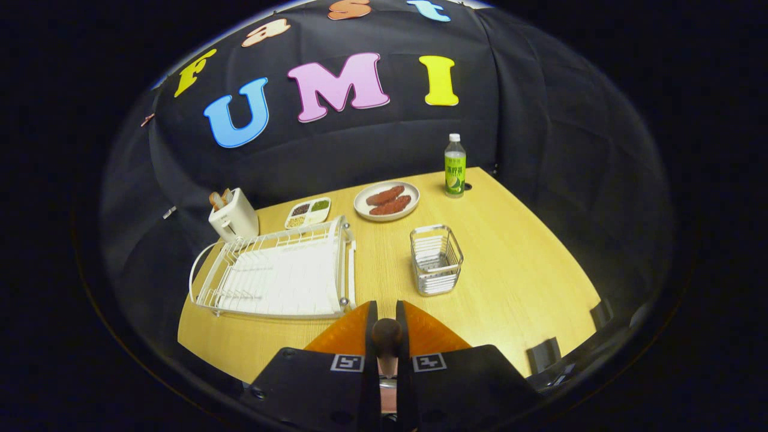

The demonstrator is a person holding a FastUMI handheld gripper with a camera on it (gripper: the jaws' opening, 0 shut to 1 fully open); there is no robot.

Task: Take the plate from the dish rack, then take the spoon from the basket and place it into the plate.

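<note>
My gripper [386,306] is held above the near edge of the wooden table [516,270], shut on a spoon [387,335]. The spoon's dark rounded handle end stands up between the two fingers, and its brown shaft runs down into the gap. A pinkish patch shows low in that gap; I cannot tell what it is. The white wire dish rack [279,273] lies just ahead and to the left, with no dishes in it. The wire basket [436,259] stands just ahead and to the right, nothing inside.
Beyond the rack stand a white toaster [234,219] with bread in it and a small divided dish [308,212]. A plate of reddish-brown food [386,200] and a green bottle [455,166] sit at the back. Dark clamps [543,353] grip the table's right edge.
</note>
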